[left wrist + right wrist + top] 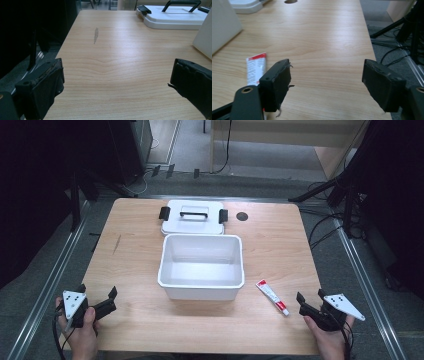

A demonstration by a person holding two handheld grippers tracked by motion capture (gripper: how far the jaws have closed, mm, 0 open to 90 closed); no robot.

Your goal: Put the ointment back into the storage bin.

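At the near edge of the wooden counter (280,245), the left hand-held gripper (96,296) and the right hand-held gripper (310,296) rest at opposite corners, each with its jaws spread wide and nothing between them. Just beside the right one lies a red-and-white tube (272,297), flat on the wood. An open white bin (201,266) stands at centre, and its lid (193,217), with a black handle, lies touching behind it.

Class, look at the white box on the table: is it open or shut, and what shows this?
Open. The white box has no cover and its bare inside is visible; its lid lies flat behind it.
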